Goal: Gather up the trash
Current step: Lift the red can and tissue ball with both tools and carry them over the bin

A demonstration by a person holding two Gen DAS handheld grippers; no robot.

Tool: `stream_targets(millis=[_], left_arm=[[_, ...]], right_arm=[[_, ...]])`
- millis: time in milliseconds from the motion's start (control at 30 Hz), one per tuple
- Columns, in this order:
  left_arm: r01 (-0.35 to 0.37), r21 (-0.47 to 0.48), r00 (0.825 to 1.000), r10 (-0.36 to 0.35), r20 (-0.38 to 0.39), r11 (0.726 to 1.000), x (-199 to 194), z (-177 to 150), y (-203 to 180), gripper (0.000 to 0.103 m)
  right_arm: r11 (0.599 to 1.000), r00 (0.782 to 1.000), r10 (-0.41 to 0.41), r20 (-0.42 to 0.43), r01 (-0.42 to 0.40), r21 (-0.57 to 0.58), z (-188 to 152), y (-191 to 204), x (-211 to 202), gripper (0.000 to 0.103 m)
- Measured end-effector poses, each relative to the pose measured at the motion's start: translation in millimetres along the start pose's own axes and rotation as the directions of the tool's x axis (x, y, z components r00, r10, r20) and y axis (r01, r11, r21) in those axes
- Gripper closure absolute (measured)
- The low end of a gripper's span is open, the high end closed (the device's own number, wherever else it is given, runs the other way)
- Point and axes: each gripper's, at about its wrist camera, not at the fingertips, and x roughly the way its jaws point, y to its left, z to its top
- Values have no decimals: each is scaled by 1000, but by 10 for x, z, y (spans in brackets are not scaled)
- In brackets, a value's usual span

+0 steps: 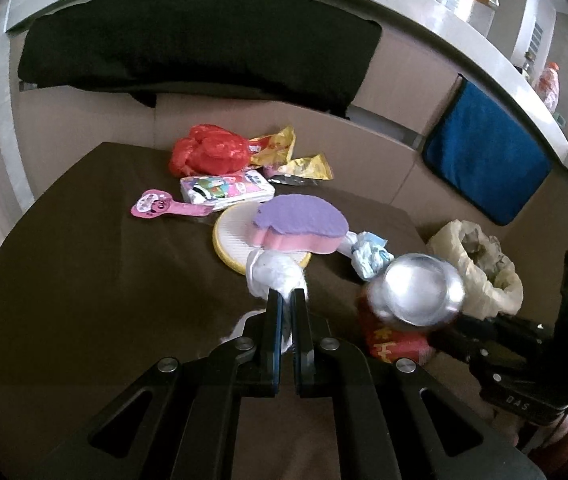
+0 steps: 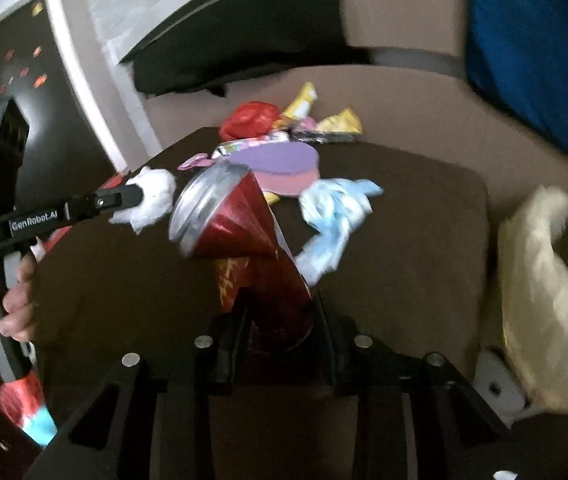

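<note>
My left gripper (image 1: 287,296) is shut on a white crumpled wad (image 1: 273,274), just in front of a purple and pink sponge (image 1: 300,222). In the right wrist view the same gripper (image 2: 139,196) comes in from the left with the wad (image 2: 153,196) at its tips. My right gripper (image 2: 279,308) is shut on a red can (image 2: 239,220), which is tilted with its silver top facing left. The left wrist view shows the can (image 1: 416,292) to the right of my left fingers. An open pale trash bag (image 2: 552,280) stands at the right edge of the brown table (image 2: 123,280).
A blue and white crumpled wrapper (image 2: 336,216) lies just beyond the can. Farther back lie a red plastic bag (image 1: 207,154), gold wrappers (image 1: 279,148), a colourful packet (image 1: 225,190), a pink tag (image 1: 155,204) and a yellow-rimmed disc (image 1: 229,240). A blue cushion (image 1: 484,152) sits at the back right.
</note>
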Motion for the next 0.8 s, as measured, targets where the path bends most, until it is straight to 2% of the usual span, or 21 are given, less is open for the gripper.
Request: stream_targets(millis=[133,200,300,433,567,800], left_arm=[[-12,-12,1000,12,0,1000,-26,20,139,99],[-18,-27,1000,18,-1,999,-37,30,245,99],[-28,-62,1000,28,-1,998,-54,49,434,99],[-38,-99,999,37,-11,994,-25,38,613,99],[-37,-124,999,34,-27,992,27,11,718,99],[-45,-155,999,41,-26,987,34,21,854,99]], right_arm=[[997,998,56,16,-55,-48,160,95,107,70],[994,997,76,-14,-77,-82,224,162,228,53],[988,994,87,-61,-94,-122,363,275,465,48],[986,994,70,-83,-81,-143,507,381,722,44],[990,993,64,-103,-76,-117,595,423,974,38],[990,981,127,-145,-135,-49,633,482,1281,38]])
